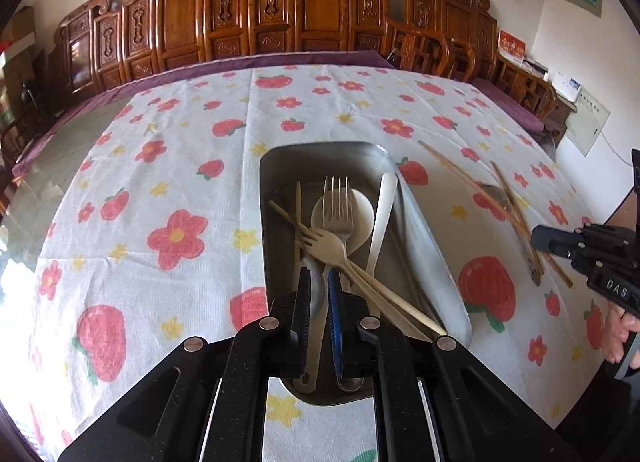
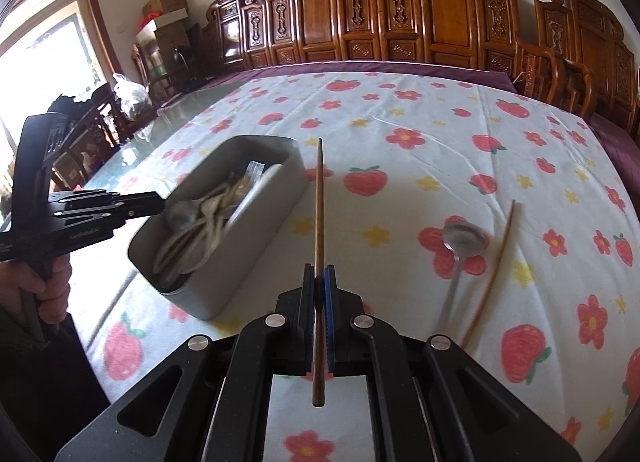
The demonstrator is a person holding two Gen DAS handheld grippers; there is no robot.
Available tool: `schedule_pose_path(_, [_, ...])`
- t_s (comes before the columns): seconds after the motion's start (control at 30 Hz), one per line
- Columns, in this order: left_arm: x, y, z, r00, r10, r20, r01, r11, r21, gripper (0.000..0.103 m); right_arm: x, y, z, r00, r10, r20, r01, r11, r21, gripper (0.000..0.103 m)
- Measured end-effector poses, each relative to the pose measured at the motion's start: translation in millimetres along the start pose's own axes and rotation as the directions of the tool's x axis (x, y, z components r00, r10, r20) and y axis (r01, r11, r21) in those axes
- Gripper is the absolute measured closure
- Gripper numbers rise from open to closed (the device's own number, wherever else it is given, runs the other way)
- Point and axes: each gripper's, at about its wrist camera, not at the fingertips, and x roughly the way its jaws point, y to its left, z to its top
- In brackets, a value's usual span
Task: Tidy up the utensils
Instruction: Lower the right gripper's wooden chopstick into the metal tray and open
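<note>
1. The right hand-held gripper (image 2: 320,294) is clamped on a thin brown chopstick (image 2: 319,222), which stands between its pads with the tip pointing away over the table (image 2: 420,166) and its butt end sticking out behind the jaws.
2. The left hand-held gripper (image 1: 318,302) hangs over the near end of the grey metal tray (image 1: 424,238); its jaws stand narrow, with a pale spoon handle (image 1: 316,338) lying in the slim gap between them. Whether the pads press on it is not clear.
3. The tray already holds a metal fork (image 1: 335,206), a pale plastic fork (image 1: 328,242), spoons and chopsticks in a loose pile.
4. Still out on the cloth, well apart from the tray: a metal spoon (image 2: 460,246) and a second chopstick (image 2: 490,274) just beside it.
5. Handling, as a judgement: the chopstick is light, stiff and smooth, so it can pivot or slip in the pads; gripping nearer the middle steadies it.
6. The spoon is heavier at the bowl and lies flat; the handle is probably the best place to pinch.
</note>
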Motion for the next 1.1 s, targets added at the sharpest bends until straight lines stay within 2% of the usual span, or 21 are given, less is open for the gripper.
schedule_pose_path(0.23, [-17, 2, 5, 0.998, -0.003, 0.063, 0.002, 1.0, 0.015, 0.095, 3, 31, 16, 0.998, 0.067, 0.012, -0.067, 0.998, 0.019, 0.097])
schedule_pose_path(0.4, [-22, 9, 6, 0.997, 0.011, 0.072, -0.011, 1.0, 0.005, 0.094, 15, 46, 28, 0.993, 0.113, 0.01, -0.114, 0.99, 0.082, 0.097])
schedule_pose_path(0.6, [-28, 28, 8, 0.996, 0.031, 0.085, -0.028, 0.999, -0.039, 0.088, 42, 65, 40, 0.991, 0.126, -0.033, -0.122, 0.986, 0.116, 0.097])
schedule_pose_path(0.83, [-29, 37, 9, 0.995, 0.062, 0.083, -0.058, 0.997, -0.052, 0.088, 71, 85, 44, 0.99, 0.1, -0.097, -0.087, 0.989, 0.123, 0.097])
schedule_pose_path(1.1, [-31, 34, 8, 0.995, 0.056, 0.085, -0.052, 0.997, -0.048, 0.088, 84, 92, 43, 0.98, 0.176, -0.09, -0.16, 0.973, 0.167, 0.094])
